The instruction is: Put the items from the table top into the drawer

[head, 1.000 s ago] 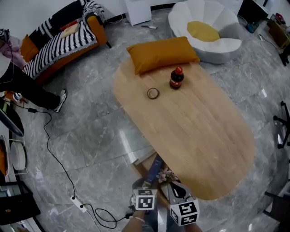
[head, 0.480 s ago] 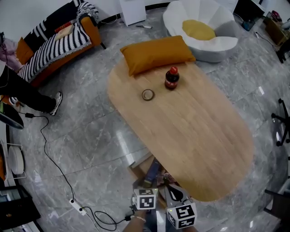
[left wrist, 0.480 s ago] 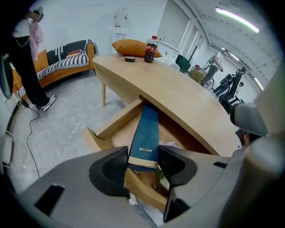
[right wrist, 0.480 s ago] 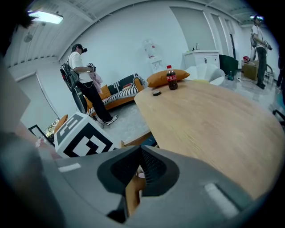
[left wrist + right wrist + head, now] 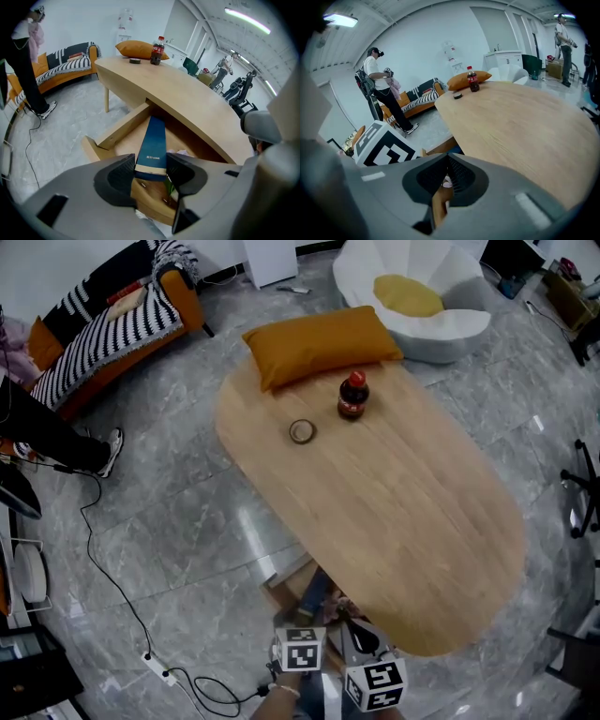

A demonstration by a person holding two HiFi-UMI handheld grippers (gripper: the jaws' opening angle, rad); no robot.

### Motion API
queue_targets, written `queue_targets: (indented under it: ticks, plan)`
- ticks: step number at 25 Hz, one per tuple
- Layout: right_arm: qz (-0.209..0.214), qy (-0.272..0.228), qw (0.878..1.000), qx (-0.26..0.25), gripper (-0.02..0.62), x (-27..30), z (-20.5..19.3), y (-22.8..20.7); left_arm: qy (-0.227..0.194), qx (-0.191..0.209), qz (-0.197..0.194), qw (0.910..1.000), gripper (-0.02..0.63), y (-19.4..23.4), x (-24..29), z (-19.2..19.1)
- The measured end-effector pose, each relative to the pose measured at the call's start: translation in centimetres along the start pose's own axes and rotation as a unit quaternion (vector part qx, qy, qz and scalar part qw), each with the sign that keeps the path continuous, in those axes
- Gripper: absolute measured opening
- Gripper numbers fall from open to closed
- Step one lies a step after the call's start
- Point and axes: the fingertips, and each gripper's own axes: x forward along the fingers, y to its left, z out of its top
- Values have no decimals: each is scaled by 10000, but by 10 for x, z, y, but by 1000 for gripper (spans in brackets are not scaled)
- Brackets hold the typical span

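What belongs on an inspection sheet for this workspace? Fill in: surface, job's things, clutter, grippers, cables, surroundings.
Surface: oval wooden table, mostly bare; its drawer stands open.
Job's things: cola bottle upright and tape roll on the top, apart; blue box reaching into the drawer.
Clutter: orange cushion on the table's far end.
Grippers: left gripper closed on the blue box's near end; right gripper jaws together, nothing seen held.
Cables: corded power strip on the floor.
Surroundings: striped sofa, white lounge chair, a standing person.
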Motion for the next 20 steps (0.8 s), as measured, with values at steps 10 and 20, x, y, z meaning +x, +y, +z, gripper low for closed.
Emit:
queue_targets:
  ticks: [10, 20]
  plan:
    - [4, 54, 10000, 39, 3, 4, -8, 1, 66, 169, 15, 9998, 210, 2, 13, 4]
    - [-3, 62, 10000, 62, 3, 7, -7, 2, 117, 98, 42, 9999, 210, 3, 14, 0]
